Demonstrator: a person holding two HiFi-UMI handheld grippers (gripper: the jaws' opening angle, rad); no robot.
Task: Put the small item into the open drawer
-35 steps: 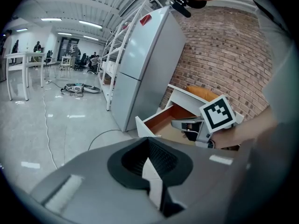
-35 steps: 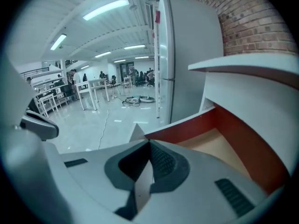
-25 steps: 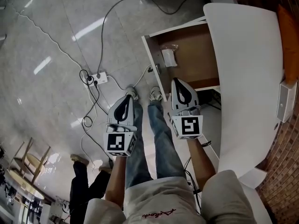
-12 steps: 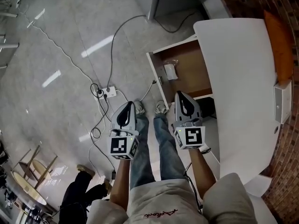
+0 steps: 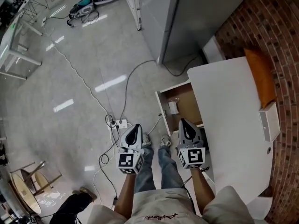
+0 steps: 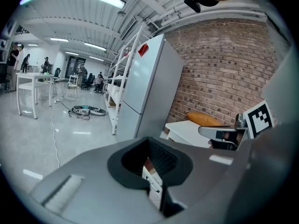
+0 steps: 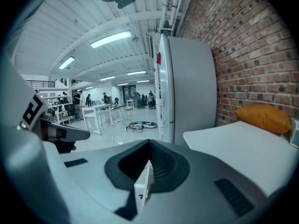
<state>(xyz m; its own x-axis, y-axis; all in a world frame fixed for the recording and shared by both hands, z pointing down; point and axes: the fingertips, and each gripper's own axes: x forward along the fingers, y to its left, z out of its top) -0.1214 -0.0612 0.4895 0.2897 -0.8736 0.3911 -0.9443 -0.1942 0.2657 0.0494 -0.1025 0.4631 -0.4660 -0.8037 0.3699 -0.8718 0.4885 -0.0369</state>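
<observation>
Overhead, the white worktop (image 5: 229,111) hid the open drawer's (image 5: 185,101) right side. The right gripper (image 5: 186,124) hung at the drawer's near end and the left gripper (image 5: 134,129) over the floor, both with jaws pressed together on nothing. The small item (image 5: 173,108), pale and indistinct, lay inside the drawer.

Workshop hall: brick wall (image 5: 268,20), worktables (image 7: 96,110), power strip (image 5: 119,123)

Head view high, steeply down over white desk (image 5: 229,115), both gripper views level, facing fridge (image 7: 191,92), sharing that desk.
</observation>
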